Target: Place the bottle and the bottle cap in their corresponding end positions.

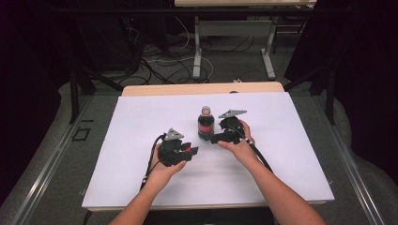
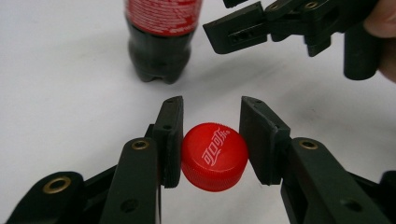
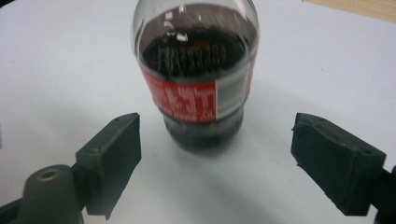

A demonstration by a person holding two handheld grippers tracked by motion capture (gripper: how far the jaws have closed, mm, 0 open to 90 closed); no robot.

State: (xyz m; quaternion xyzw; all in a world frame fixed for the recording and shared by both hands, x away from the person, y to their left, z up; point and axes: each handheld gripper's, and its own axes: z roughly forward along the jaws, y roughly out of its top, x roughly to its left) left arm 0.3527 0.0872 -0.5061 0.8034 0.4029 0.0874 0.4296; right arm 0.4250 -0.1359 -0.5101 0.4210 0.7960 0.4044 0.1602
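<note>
A small cola bottle (image 1: 205, 124) with a red label stands upright near the middle of the white table top (image 1: 141, 122). My left gripper (image 1: 191, 151) is shut on a red bottle cap (image 2: 214, 156), held just above the surface, in front and to the left of the bottle (image 2: 161, 42). My right gripper (image 1: 215, 138) is open beside the bottle's right side, low down. In the right gripper view the bottle (image 3: 196, 79) stands just beyond the wide-apart jaws of this gripper (image 3: 215, 149), and nothing touches it. The right gripper (image 2: 233, 28) also appears in the left gripper view.
A white sheet covers the table; a strip of bare wood (image 1: 187, 89) shows along its far edge. Beyond it stand another table's legs (image 1: 197, 51) and loose cables (image 1: 159, 61) on the floor. Dark frame posts (image 1: 74, 93) flank the table.
</note>
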